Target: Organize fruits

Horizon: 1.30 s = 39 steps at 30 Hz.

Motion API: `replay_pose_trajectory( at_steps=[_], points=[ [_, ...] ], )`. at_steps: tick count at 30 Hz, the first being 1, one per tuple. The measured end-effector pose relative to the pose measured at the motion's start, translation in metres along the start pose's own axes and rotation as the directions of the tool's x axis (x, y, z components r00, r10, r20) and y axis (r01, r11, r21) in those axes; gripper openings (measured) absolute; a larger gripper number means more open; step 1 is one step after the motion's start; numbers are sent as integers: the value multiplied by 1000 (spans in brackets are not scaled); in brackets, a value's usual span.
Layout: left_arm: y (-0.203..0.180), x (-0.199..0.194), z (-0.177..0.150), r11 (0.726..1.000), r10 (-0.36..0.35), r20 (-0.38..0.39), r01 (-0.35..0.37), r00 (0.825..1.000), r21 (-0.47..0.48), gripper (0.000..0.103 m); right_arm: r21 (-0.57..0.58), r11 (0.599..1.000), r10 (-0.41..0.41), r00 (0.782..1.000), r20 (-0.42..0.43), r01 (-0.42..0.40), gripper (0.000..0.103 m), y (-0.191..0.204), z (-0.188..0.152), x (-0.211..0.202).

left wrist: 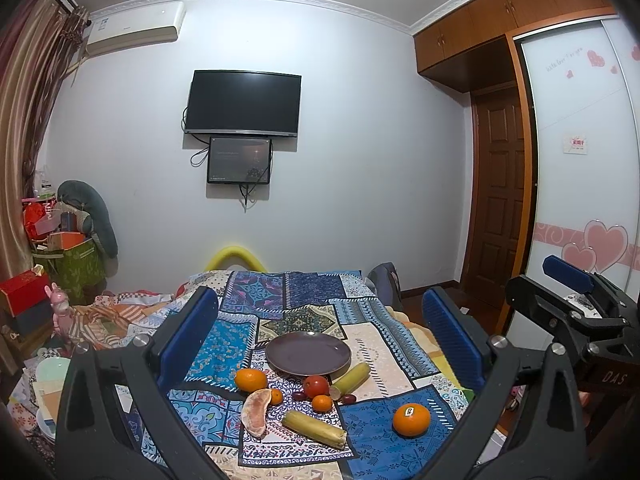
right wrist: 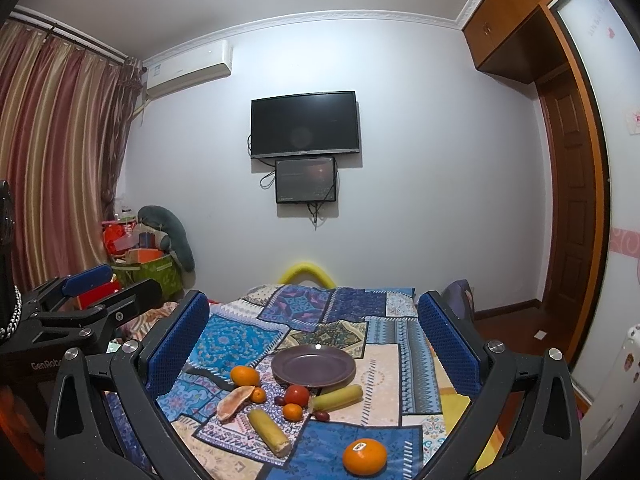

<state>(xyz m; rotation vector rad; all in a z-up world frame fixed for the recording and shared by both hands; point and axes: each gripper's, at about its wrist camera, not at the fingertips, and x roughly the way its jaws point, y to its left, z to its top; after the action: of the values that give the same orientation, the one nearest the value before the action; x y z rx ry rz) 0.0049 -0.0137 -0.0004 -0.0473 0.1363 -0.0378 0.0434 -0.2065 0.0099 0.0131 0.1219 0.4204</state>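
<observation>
Fruits: oranges, pale green-yellow stalk pieces, a peeled pomelo segment, beside an empty purple plate; left gripper and right gripper spread wide, holding nothing.

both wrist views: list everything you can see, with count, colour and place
plate: 1, dark purple, bare, mid cloth
patchwork cloth: 1, blue and cream, under all the fruit
oranges: 2 large, orange; stickered one alone near right, other left of plate
small oranges: 2, orange, in the cluster
red fruit: 1, red, just before the plate
pomelo segment: 1, pink, peeled, left of cluster
cane pieces: 2, yellow-green; one near, one by plate
dark small fruits: about 2, dark red, kind unclear
TV: 1, black, on wall
small screen: 1, below TV
air conditioner: 1, white, upper left
curtain: striped, left
left tool: open, holding nothing
right tool: open, holding nothing
</observation>
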Motion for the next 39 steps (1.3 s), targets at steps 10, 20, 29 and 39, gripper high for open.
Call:
replay_pose_trajectory(
  at_steps=[10, 20, 29, 39],
  points=[
    [7, 7, -4, 1000, 23, -10, -23, 1000, -6, 103, -13, 1000, 13, 1000, -13, -13, 103, 2, -4, 7],
    [29, 37, -22, 998, 59, -103, -57, 993, 24, 103, 8, 999, 42, 990, -136, -41, 101, -20, -35, 45],
    [66, 96, -55, 993, 118, -301, -112, 946, 38, 80, -22, 999, 33, 924, -382, -45, 69, -46, -83, 83],
    [101, 154, -101, 998, 63, -512, -57, 857, 28, 69, 11, 999, 36, 798, -601, -37, 44, -69, -135, 113]
  ],
)
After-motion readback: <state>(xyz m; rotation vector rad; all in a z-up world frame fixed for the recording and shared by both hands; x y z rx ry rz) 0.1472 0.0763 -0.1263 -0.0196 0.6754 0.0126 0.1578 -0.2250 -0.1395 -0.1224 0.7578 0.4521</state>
